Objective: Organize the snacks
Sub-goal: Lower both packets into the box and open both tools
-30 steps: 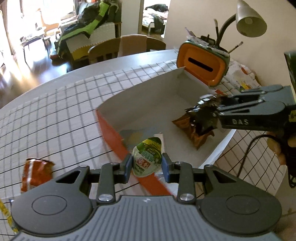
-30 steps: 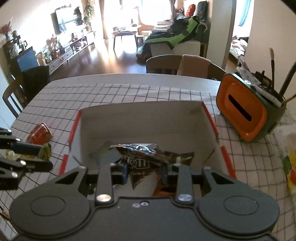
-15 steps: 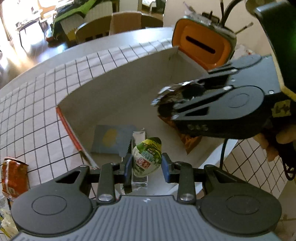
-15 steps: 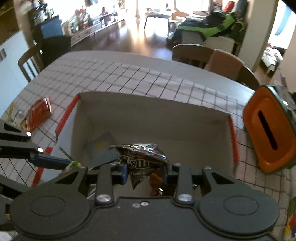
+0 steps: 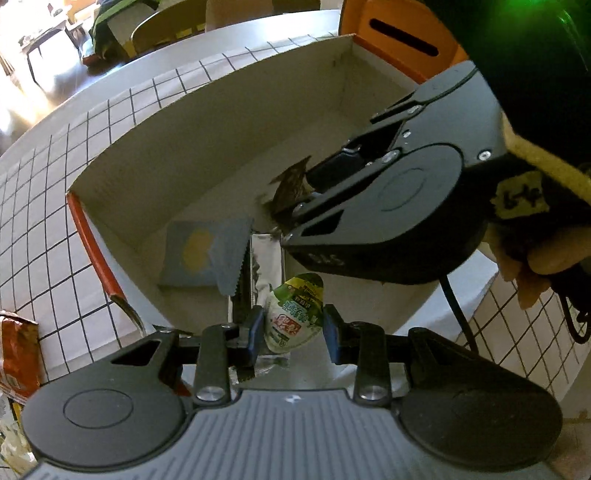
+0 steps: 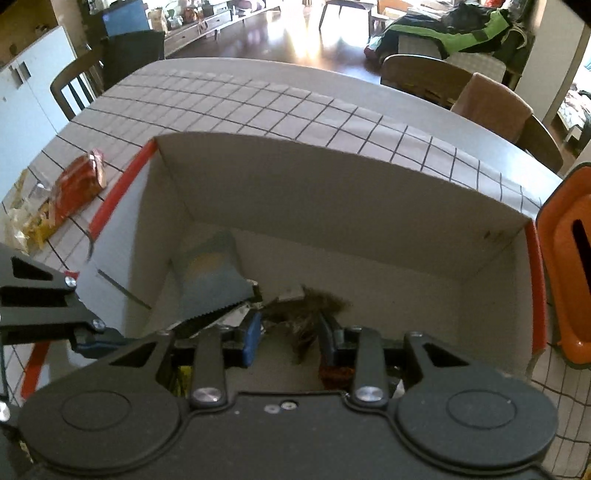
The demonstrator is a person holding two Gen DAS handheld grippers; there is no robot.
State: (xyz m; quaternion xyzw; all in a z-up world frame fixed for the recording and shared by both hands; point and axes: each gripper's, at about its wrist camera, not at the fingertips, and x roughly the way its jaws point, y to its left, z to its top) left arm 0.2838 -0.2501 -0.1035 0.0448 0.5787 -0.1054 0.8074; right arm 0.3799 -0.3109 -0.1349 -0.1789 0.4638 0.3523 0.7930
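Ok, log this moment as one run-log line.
left gripper: shut on jelly cup | right gripper: shut on brown packet | both over open box | red packet: on table

Table: round-edged top (image 6: pixel 229 70) under a white cloth with a black grid (image 6: pixel 258 107)
Chairs: wooden ones (image 6: pixel 417 74) at the far side, another (image 6: pixel 70 92) at the left
Floor: dark, glossy wood (image 6: pixel 280 33), sunlit
Sofa: piled with green-and-black clothing (image 6: pixel 465 29)

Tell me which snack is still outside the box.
The red packet on the checked cloth, left of the box. The blue packet lies inside; the others are held over it.
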